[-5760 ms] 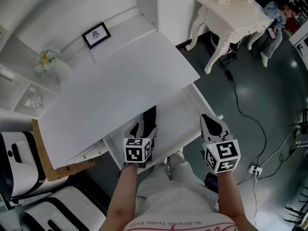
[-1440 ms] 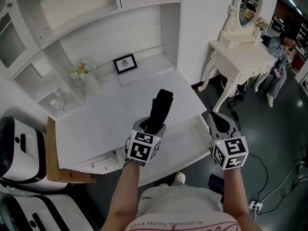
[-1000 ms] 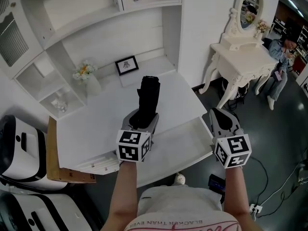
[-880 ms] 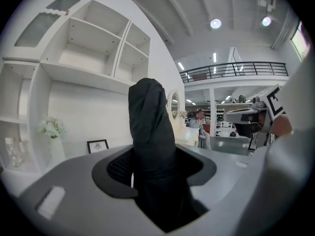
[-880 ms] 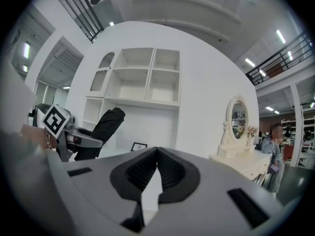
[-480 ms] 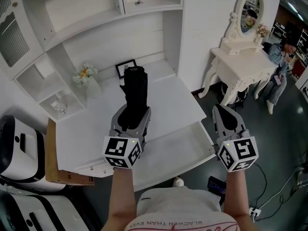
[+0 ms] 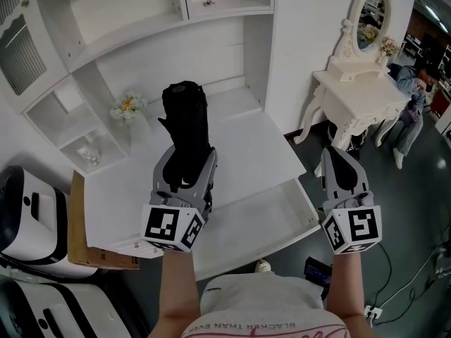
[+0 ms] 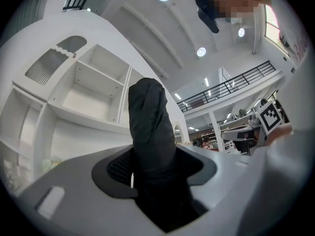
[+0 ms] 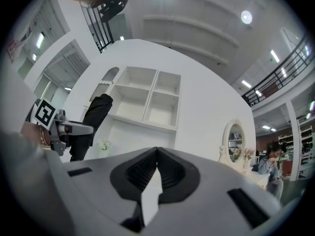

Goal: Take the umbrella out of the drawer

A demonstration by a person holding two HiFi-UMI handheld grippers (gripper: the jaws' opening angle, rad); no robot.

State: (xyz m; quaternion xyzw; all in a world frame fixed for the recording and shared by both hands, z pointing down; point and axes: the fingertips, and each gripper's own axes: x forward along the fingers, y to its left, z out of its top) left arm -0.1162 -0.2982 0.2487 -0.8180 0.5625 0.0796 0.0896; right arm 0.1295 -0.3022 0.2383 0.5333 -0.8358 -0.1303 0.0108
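A black folded umbrella (image 7: 184,118) stands nearly upright above the white desk top (image 7: 246,153), and my left gripper (image 7: 184,169) is shut on its lower end. In the left gripper view the umbrella (image 8: 147,117) fills the gap between the jaws of the left gripper (image 8: 152,156) and rises past them. The white drawer (image 7: 289,213) stands pulled out under the desk's front edge. My right gripper (image 7: 338,164) hovers over the drawer's right end, shut and empty. From the right gripper (image 9: 156,151), the umbrella (image 9: 93,117) shows at the left.
White shelving rises behind the desk, with a small flower vase (image 7: 127,108) on it. An ornate white vanity with a mirror (image 7: 359,83) stands to the right, a seated person (image 7: 412,94) beyond it. White-and-black cases (image 7: 21,217) and a wooden board (image 7: 77,248) lie at the left.
The left gripper has lifted the umbrella out of the drawer and tipped it more upright above the desk. The right gripper has risen a little too, still shut.
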